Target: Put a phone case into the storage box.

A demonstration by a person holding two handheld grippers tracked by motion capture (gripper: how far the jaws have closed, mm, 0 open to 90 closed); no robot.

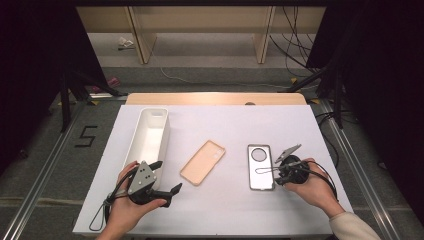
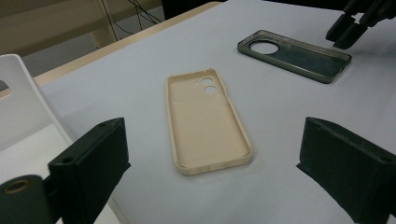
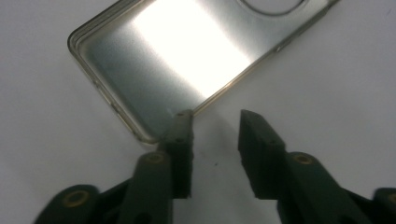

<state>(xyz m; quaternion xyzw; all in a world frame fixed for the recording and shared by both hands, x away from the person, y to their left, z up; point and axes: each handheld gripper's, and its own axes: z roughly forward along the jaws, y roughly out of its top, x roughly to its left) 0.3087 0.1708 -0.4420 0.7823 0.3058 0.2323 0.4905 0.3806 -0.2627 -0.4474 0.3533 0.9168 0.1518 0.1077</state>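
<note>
Beside the dark phone case point(image 1: 260, 167), right gripper point(image 1: 278, 170), jaws parted.

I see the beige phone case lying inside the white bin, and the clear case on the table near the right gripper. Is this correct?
Not quite: the beige phone case lies on the table beside the white bin, not inside it, as the high view shows. The clear case is on the table near the right gripper.

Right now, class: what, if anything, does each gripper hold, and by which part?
Nothing. The right gripper stands open at the dark phone case's edge; the left gripper is open, facing the beige case.
</note>
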